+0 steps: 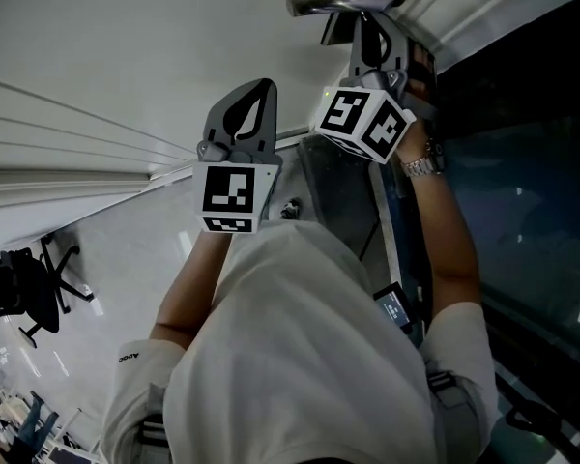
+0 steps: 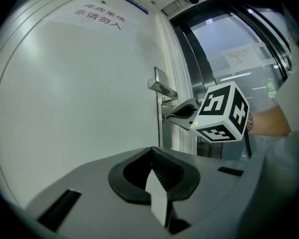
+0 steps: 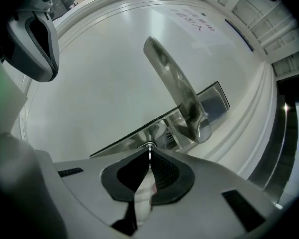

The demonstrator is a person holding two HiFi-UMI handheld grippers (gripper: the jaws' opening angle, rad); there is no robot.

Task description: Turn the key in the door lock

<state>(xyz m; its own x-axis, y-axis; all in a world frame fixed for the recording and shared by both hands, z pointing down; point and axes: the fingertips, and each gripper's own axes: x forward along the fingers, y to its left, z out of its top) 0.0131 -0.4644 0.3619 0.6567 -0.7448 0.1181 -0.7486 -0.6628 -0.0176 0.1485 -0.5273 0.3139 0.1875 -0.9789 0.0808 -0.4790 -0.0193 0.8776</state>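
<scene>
One key (image 3: 149, 148) was found at the very tip of the right gripper (image 3: 149, 159), visible only as a thin metal sliver pinched between jaws drawn almost fully together. It stood in the lock plate (image 3: 212, 101) directly ahead of the jaws.

The step in hand was judged to be the turn itself, with the grip made. How far the key had rotated could not be established. The next move would call for a wrist roll about the key's own line, without pulling or side load.

The door handle (image 3: 177, 83) projected just above the jaw tips, close but apart, and was the nearest obstruction. The door frame (image 3: 259, 113) lay to the gripper's right, and the flat door (image 3: 99, 83) to its left.

The left gripper (image 2: 157, 180) was held back to the right gripper's left, jaws together and empty.
</scene>
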